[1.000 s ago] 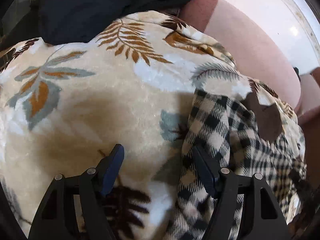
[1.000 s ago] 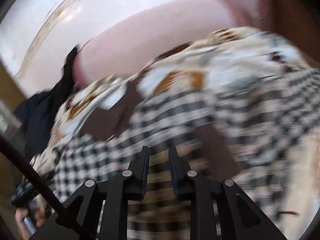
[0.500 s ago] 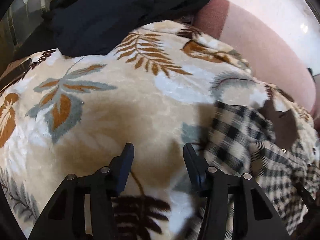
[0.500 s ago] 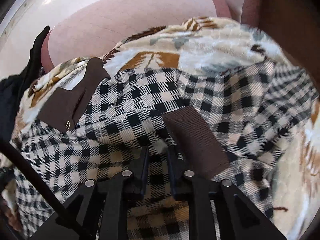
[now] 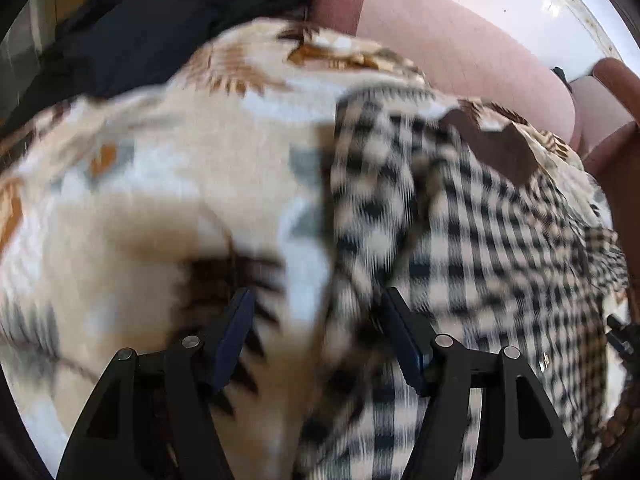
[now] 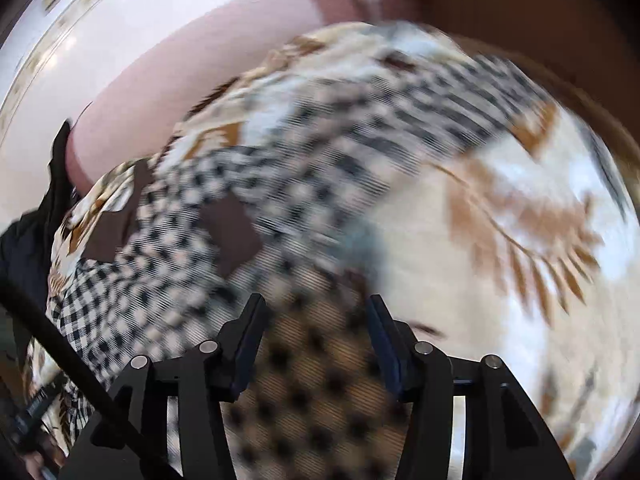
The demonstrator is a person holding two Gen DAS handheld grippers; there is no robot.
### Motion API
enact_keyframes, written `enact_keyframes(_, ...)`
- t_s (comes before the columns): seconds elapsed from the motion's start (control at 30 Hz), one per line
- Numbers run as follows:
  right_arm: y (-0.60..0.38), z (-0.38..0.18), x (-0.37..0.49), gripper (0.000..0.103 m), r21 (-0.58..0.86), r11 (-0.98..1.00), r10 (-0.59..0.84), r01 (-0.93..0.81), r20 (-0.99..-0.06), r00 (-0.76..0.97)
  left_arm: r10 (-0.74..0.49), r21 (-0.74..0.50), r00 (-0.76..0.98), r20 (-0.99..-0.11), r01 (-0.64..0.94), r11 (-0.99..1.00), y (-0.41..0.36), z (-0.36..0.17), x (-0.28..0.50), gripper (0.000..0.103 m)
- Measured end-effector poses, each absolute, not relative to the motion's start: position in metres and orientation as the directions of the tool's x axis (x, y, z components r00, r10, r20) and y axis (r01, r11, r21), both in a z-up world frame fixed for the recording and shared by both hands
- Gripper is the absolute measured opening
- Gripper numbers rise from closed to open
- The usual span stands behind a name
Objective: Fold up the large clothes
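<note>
A black-and-cream checked shirt (image 5: pixel 480 240) with brown patches (image 5: pixel 496 148) lies spread on a leaf-patterned blanket (image 5: pixel 160 200). My left gripper (image 5: pixel 318 308) hovers over the shirt's left edge, which runs between its fingers. Its jaws are opening and the pads do not press on the cloth. In the right wrist view the shirt (image 6: pixel 320 152) and a brown patch (image 6: pixel 232 232) fill the middle. My right gripper (image 6: pixel 316 312) is over the shirt near its right edge. Its jaws are opening wide, with checked cloth between them but not pinched. Both views are blurred.
Dark garments (image 5: pixel 152 20) are piled at the blanket's far left. A pink cushion (image 5: pixel 460 40) runs along the back, with a white wall behind. Bare blanket (image 6: pixel 500 280) lies right of the shirt. A black bar (image 6: pixel 52 340) crosses the right view's lower left.
The left gripper has slid right, from bare blanket onto the shirt's edge, jaws narrowing then widening. The right gripper, nearly shut before, has opened and swung right towards the shirt's edge.
</note>
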State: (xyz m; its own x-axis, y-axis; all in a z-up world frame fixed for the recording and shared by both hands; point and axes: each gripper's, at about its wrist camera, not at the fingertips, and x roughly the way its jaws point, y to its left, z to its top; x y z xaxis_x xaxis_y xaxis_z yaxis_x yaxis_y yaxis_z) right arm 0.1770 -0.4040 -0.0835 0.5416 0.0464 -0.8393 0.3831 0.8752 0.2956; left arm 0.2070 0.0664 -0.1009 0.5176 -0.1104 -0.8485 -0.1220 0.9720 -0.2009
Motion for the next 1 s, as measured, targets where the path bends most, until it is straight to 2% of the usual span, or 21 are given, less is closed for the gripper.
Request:
enact_keyframes(0.07, -0.422, -0.096, 0.161, 0.057, 0.339, 0.846, 0.089, 0.413, -0.852, 0.517, -0.15, -0.251, 0.525, -0.838, -0.125, 0.96, 0.071, -0.104, 0.188, 0.065)
enact_keyframes(0.17, -0.437, -0.101, 0.132, 0.057, 0.456, 0.807, 0.202, 0.375, -0.81, 0.55, -0.188, -0.265, 0.528, -0.828, -0.074, 0.961, 0.066, -0.105, 0.152, 0.064)
enact_keyframes(0.37, -0.43, -0.104, 0.089, 0.058, 0.533, 0.784, 0.319, 0.317, -0.785, 0.531, -0.231, -0.263, 0.54, -0.81, 0.018, 0.965, 0.052, -0.105, 0.085, 0.064)
enact_keyframes(0.63, -0.425, -0.115, 0.028, 0.058, 0.67, 0.683, 0.468, 0.291, -0.707, 0.53, -0.335, -0.359, 0.54, -0.772, 0.064, 0.931, 0.055, -0.106, 0.02, 0.064)
enact_keyframes(0.67, -0.426, -0.118, 0.019, 0.057, 0.69, 0.665, 0.49, 0.286, -0.692, 0.53, -0.343, -0.362, 0.534, -0.773, 0.072, 0.929, 0.054, -0.105, 0.015, 0.061)
enact_keyframes(0.73, -0.428, -0.121, -0.003, 0.046, 0.709, 0.645, 0.503, 0.286, -0.675, 0.54, -0.311, -0.32, 0.524, -0.793, 0.077, 0.944, 0.049, -0.102, 0.008, 0.032)
enact_keyframes(0.77, -0.428, -0.122, -0.009, 0.038, 0.7, 0.65, 0.494, 0.296, -0.685, 0.535, -0.269, -0.275, 0.527, -0.806, 0.07, 0.959, 0.047, -0.1, 0.004, 0.028)
enact_keyframes(0.8, -0.428, -0.122, -0.015, 0.038, 0.69, 0.658, 0.485, 0.303, -0.695, 0.531, -0.252, -0.26, 0.527, -0.811, 0.06, 0.964, 0.049, -0.1, 0.003, 0.023)
enact_keyframes(0.9, -0.432, -0.113, -0.036, 0.038, 0.649, 0.695, 0.441, 0.31, -0.724, 0.53, -0.247, -0.285, 0.519, -0.819, 0.006, 0.958, 0.061, -0.093, 0.0, 0.022)
enact_keyframes(1.0, -0.447, -0.094, -0.043, 0.042, 0.606, 0.729, 0.385, 0.318, -0.747, 0.542, -0.229, -0.268, 0.552, -0.802, 0.01, 0.963, 0.062, -0.076, -0.003, 0.023)
